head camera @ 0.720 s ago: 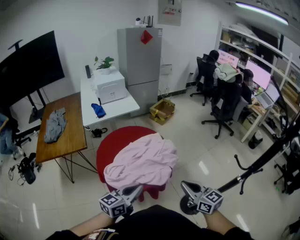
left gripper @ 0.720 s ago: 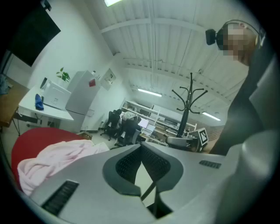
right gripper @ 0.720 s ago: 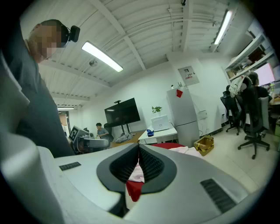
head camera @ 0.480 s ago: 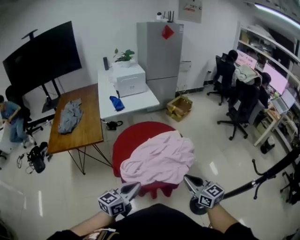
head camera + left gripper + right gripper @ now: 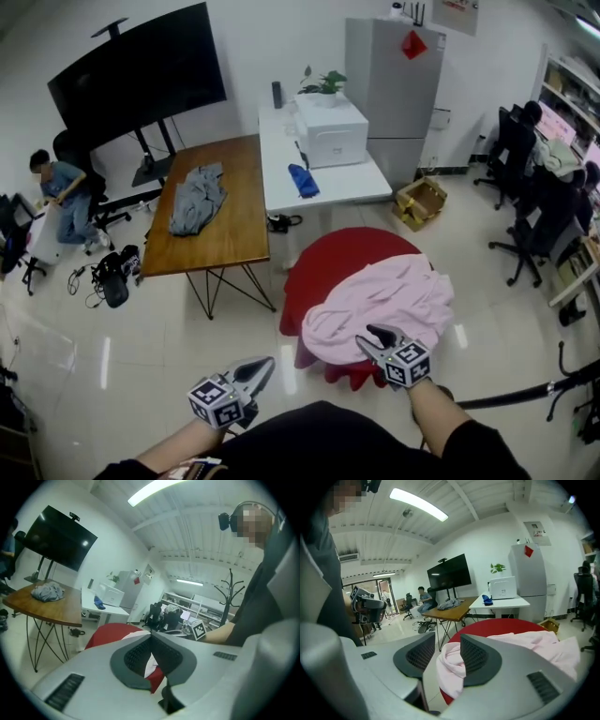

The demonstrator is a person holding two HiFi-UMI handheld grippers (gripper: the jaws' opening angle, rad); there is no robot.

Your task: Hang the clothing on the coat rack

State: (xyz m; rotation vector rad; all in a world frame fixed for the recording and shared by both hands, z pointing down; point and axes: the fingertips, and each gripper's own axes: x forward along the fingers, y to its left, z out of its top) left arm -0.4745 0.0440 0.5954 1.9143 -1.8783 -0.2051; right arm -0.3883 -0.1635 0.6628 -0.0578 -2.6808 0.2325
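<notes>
Open-plan office or lab room: glossy pale tiled floor (image 5: 122,356), white walls, strip ceiling light (image 5: 418,504) under exposed white beams. Big black screen (image 5: 141,70) on a wheeled stand by the far wall. Wooden desk (image 5: 225,239) on thin metal legs beside a white desk (image 5: 328,186) carrying a white printer-like box (image 5: 331,129) and a potted plant (image 5: 323,82). Grey fridge (image 5: 394,89) in the corner, cardboard box (image 5: 419,199) on the floor near it. Right side has black swivel chairs (image 5: 534,220) at workstations under white shelving (image 5: 572,89). Person seated (image 5: 61,187) at far left among more chairs, bags and cables on the floor
</notes>
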